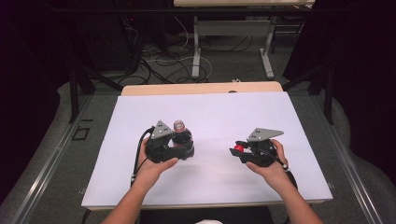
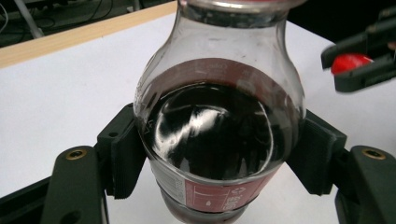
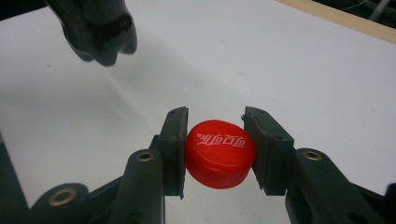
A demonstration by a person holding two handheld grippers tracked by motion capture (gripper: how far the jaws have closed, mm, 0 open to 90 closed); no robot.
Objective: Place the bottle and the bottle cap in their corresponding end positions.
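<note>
A clear plastic bottle (image 1: pixel 181 134) of dark cola, its mouth uncapped, stands left of the table's middle, and my left gripper (image 1: pixel 175 144) is shut on its body. In the left gripper view the bottle (image 2: pixel 217 126) sits squeezed between the two black pads (image 2: pixel 126 149), its red label low down. My right gripper (image 1: pixel 239 149), at the right of the table, is shut on a red bottle cap (image 1: pixel 238 148). The right gripper view shows the cap (image 3: pixel 219 153) with white lettering clamped between the jaws, a little above the table, with the bottle's base (image 3: pixel 100 32) at the upper left.
A white sheet (image 1: pixel 210 112) covers the wooden table, whose far edge (image 1: pixel 201 87) shows bare wood. Beyond it lie floor cables (image 1: pixel 163 60) and the legs of another table (image 1: pixel 197 51). Dark curtains stand at both sides.
</note>
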